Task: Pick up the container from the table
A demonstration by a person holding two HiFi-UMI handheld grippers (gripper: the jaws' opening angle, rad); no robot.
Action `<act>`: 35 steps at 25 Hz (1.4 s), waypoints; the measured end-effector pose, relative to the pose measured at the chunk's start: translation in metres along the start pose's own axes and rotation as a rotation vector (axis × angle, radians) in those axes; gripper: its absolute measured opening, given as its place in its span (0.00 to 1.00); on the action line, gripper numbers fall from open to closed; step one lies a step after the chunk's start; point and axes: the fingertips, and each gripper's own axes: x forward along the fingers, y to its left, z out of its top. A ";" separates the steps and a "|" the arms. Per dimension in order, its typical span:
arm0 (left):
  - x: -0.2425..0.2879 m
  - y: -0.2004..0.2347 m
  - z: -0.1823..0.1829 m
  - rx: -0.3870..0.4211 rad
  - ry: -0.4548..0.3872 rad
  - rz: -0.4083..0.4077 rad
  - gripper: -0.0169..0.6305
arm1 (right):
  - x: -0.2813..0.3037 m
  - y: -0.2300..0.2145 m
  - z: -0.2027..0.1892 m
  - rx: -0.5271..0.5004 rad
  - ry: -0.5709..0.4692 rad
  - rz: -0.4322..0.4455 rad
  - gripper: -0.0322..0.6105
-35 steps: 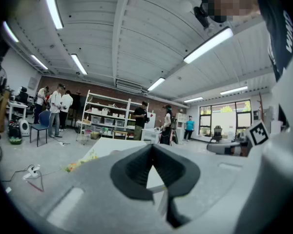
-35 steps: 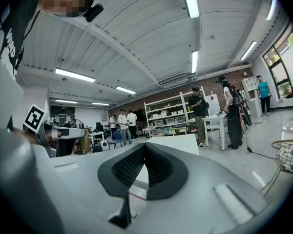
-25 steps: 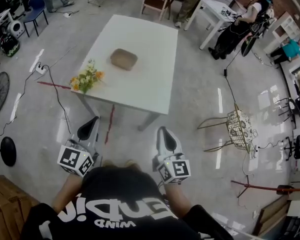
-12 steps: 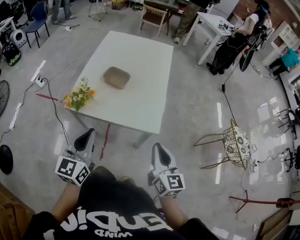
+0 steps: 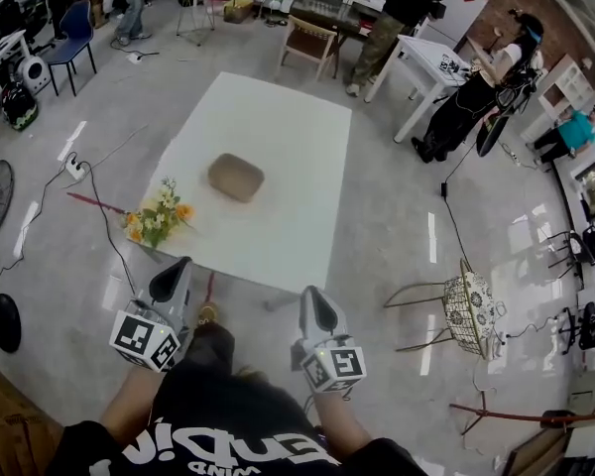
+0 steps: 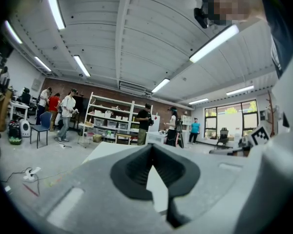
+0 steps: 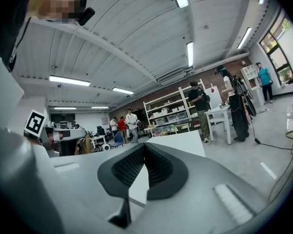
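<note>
Tan rounded-rect. container [image 5: 236,178], shallow, mid white table [image 5: 302,127], L claw [image 5: 172,274] & R claw [image 5: 313,301] clenched, empty

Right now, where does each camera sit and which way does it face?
Head view: on the person's head, facing steeply down at the white table, brown container and flowers; shows black shirt, left gripper, right gripper.
Left gripper view: on the left gripper, facing level along its shut jaws toward the table; shirt at right.
Right gripper view: likewise on the right gripper, jaws shut; shirt at left.
Shared: both gripper views show the table and shelves.
</note>
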 end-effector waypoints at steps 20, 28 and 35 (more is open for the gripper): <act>0.149 0.170 0.044 -0.044 -0.021 -0.163 0.03 | 0.213 0.013 0.034 -0.026 -0.018 -0.079 0.05; 0.187 0.186 0.055 -0.027 0.003 -0.201 0.03 | 0.243 -0.001 0.050 -0.025 -0.036 -0.107 0.05; 0.217 0.187 0.054 -0.026 0.017 -0.144 0.03 | 0.255 -0.023 0.058 -0.017 -0.020 -0.091 0.05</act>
